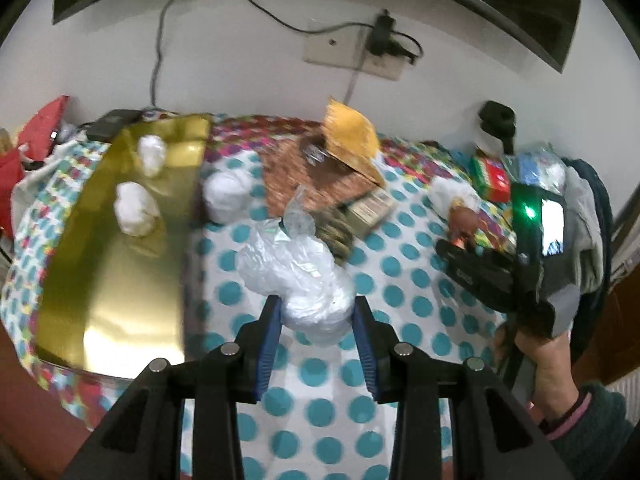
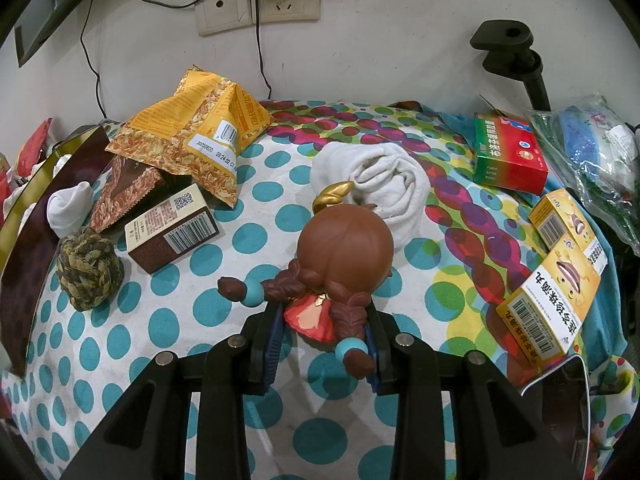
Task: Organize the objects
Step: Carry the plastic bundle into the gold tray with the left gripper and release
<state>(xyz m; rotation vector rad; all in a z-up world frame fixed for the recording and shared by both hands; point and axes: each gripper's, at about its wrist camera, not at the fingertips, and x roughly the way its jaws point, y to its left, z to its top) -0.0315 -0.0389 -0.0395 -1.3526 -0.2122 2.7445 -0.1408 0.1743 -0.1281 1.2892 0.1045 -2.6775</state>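
Quickly: my left gripper (image 1: 316, 320) clamps one crinkled clear plastic bag (image 1: 296, 268), knot tilted up toward the wall; two white wads (image 1: 136, 208) on gold board (image 1: 120, 280). Right gripper (image 2: 324, 328) pinches one brown-haired doll figurine (image 2: 340, 256), upright. Polka-dot cloth (image 2: 224, 304), white wall (image 2: 400, 40).

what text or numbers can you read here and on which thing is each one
"20250820" and "09:24:02 C2": white date sticker on the crinkled yellow snack bag.
Red and green cardboard box: white Chinese lettering, too small to read.
Two yellow cardboard boxes with a cartoon face: bold Chinese lettering upside down, not reliably readable.
Brown cardboard box: barcode, QR code, print too small.
Left wrist view: blurred, nothing readable.
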